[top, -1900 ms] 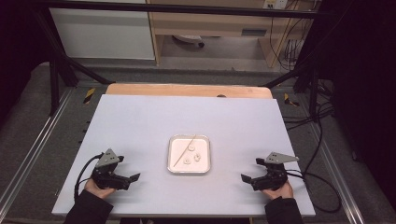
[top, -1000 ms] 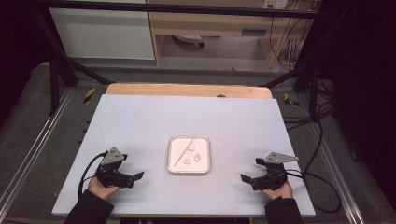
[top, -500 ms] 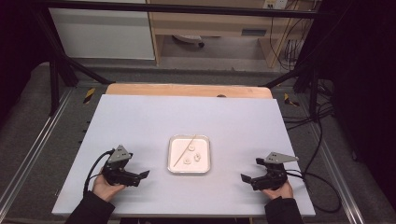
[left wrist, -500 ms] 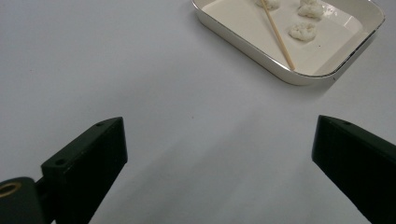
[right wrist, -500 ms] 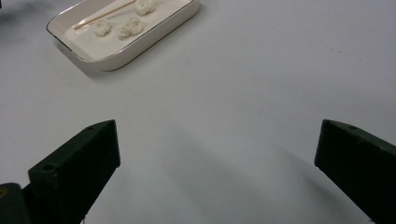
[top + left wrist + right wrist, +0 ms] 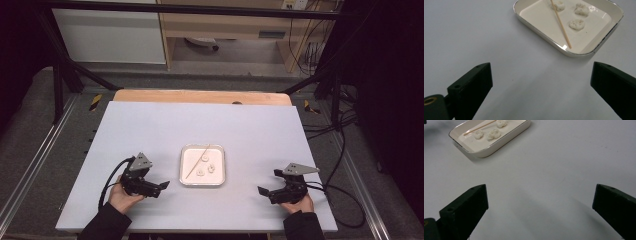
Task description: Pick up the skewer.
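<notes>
A white rectangular tray (image 6: 186,150) (image 6: 539,37) (image 6: 506,140) sits mid-table. In it lie a thin wooden skewer (image 6: 196,161) (image 6: 560,23) (image 6: 477,128) and three small white flower-shaped pieces (image 6: 205,159) (image 6: 576,24) (image 6: 493,134). My left gripper (image 6: 161,187) (image 6: 541,92) is open just left of the tray, jaws pointing at its near corner, with bare table between them. My right gripper (image 6: 263,191) (image 6: 540,212) is open near the front right, pointing left toward the tray, well apart from it.
The pale table top (image 6: 200,120) has a wooden strip (image 6: 200,96) along its far edge. Black cables (image 6: 340,195) trail off the right side. Metal rails (image 6: 30,165) and dark frame posts flank the table.
My left gripper has moved right and a little forward, closer to the tray. The right gripper has stayed where it was.
</notes>
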Demonstrator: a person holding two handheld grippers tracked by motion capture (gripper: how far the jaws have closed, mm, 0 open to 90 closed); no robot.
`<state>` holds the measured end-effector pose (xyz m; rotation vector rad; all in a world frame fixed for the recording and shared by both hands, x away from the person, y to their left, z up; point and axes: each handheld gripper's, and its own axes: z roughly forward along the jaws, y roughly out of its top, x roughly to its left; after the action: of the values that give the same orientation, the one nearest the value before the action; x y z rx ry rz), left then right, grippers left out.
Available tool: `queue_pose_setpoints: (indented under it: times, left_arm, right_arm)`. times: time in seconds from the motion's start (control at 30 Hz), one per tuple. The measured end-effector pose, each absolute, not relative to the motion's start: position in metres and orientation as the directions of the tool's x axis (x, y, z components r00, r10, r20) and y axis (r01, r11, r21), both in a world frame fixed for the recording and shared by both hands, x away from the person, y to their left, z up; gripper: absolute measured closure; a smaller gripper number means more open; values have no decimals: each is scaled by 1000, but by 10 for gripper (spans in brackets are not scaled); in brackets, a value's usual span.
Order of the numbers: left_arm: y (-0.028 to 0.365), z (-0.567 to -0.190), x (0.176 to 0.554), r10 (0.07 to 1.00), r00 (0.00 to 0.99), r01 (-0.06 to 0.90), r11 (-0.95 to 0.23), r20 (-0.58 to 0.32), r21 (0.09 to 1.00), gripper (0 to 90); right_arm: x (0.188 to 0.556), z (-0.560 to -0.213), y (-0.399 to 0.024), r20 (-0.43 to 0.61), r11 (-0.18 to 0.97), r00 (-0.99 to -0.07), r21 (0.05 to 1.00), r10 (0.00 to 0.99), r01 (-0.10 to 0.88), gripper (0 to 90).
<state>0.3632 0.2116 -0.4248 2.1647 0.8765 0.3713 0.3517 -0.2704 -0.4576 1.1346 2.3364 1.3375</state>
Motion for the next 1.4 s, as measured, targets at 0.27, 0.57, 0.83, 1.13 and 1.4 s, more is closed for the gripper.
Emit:
queue_pose_setpoints:
  times: [0.27,0.57,0.83,1.13,1.4]
  left_arm:
    - [184,-418,372,680,733,461,-495,-1,736,52]
    - [161,-416,380,685,728,461,-514,21,723,101]
    - [141,-417,390,685,728,472,-535,32,700,253]
    - [122,-421,399,699,715,507,-534,16,676,385]
    - [110,-428,406,718,695,544,-509,-19,667,554]
  right_arm:
    - [352,-458,-270,176,289,-677,807,714,515,9]
    - [352,-458,-270,175,289,-678,808,714,513,9]
    - [352,-458,-270,176,290,-678,807,714,515,10]
    - [352,-458,-269,177,290,-679,806,713,515,10]
    - [352,-458,-269,184,286,-677,805,713,519,10]
